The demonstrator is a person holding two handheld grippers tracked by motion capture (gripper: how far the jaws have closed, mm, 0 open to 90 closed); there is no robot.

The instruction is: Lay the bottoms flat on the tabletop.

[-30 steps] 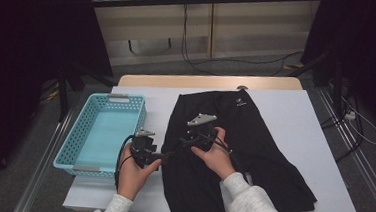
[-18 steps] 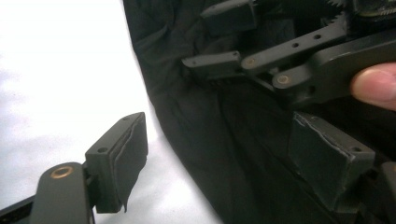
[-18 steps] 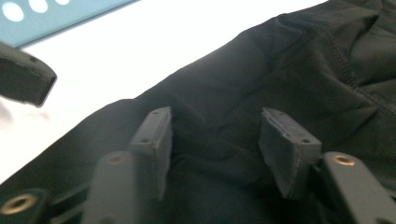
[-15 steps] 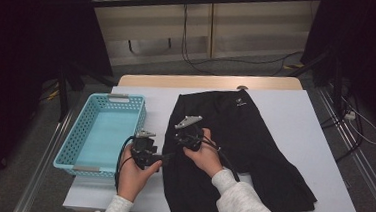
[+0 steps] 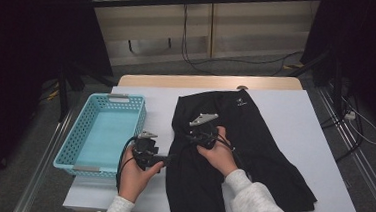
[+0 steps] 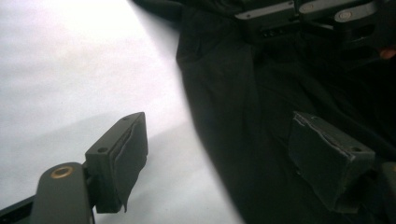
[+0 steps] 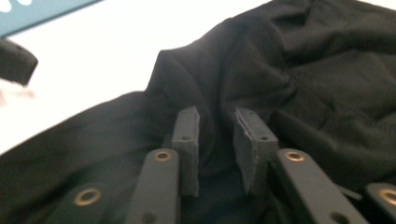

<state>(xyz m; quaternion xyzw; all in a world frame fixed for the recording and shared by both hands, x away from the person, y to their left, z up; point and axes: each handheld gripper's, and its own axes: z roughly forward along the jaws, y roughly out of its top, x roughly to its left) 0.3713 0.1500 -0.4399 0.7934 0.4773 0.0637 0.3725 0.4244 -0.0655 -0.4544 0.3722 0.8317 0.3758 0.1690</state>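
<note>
A white table [image 5: 318, 145] is taking up the centre of the high view, and a black garment [image 5: 252, 155] is lying spread across its middle, reaching down to the lower edge of the frame. At centre left a light-blue basket [image 5: 138, 113] is sitting on the table's left edge — nothing is lying in it. The right gripper [image 5: 192, 135] is resting on the garment's left part; its jaws, a narrow gap apart, have just been opening after a close, with a fold of black cloth bunching between them but not pinched. The left gripper [image 5: 168, 160] is hovering at the garment's left edge — jaws spread wide, released, one over white table, one over cloth.
</note>
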